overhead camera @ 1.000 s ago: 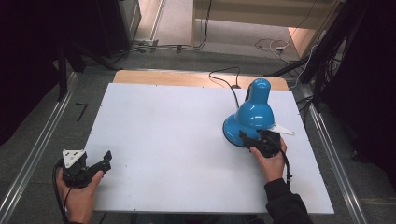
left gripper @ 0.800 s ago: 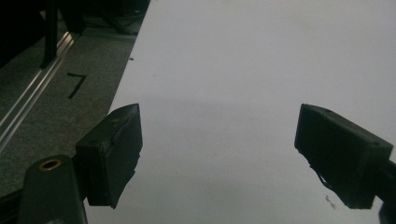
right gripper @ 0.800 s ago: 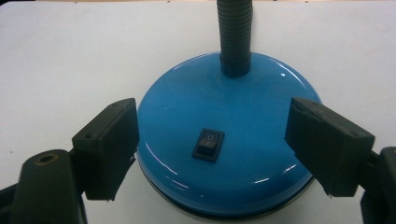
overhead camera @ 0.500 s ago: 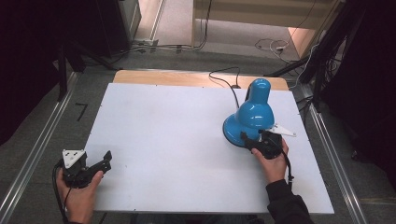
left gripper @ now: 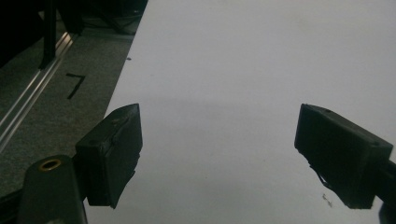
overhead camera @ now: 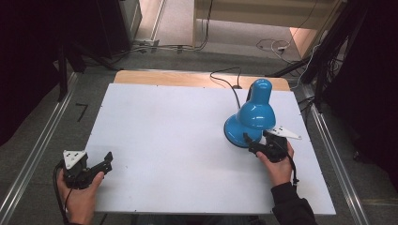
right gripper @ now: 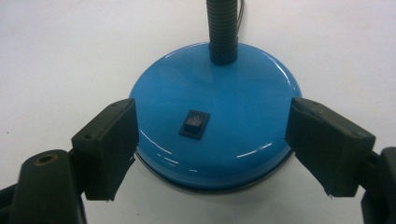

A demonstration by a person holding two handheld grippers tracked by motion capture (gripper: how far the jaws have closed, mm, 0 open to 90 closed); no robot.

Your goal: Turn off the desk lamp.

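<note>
White and matte, the worktop (overhead camera: 178, 140) fills most of my high view, with grey floor and dark framing round it. I take the lamp (overhead camera: 256, 115) as my landmark: it stands near the worktop's far right corner, glossy blue, a bell shade tipped over a round domed base (right gripper: 215, 116), the two joined by a ribbed black neck (right gripper: 222, 28). A cord (overhead camera: 230, 79) runs off behind the lamp.

My right gripper (overhead camera: 263, 146) sits just this side of the lamp, jaws wide, and in the right gripper view the base lies dead ahead between them, one pad at each flank, not yet pinching as far as I can tell. A small black rocker switch (right gripper: 194, 124) sits on the dome, facing me.

My left gripper (overhead camera: 96, 168) rests well left of the lamp, jaws wide over bare worktop. The right hand is plainly the nearer; I judge it takes the base.
</note>
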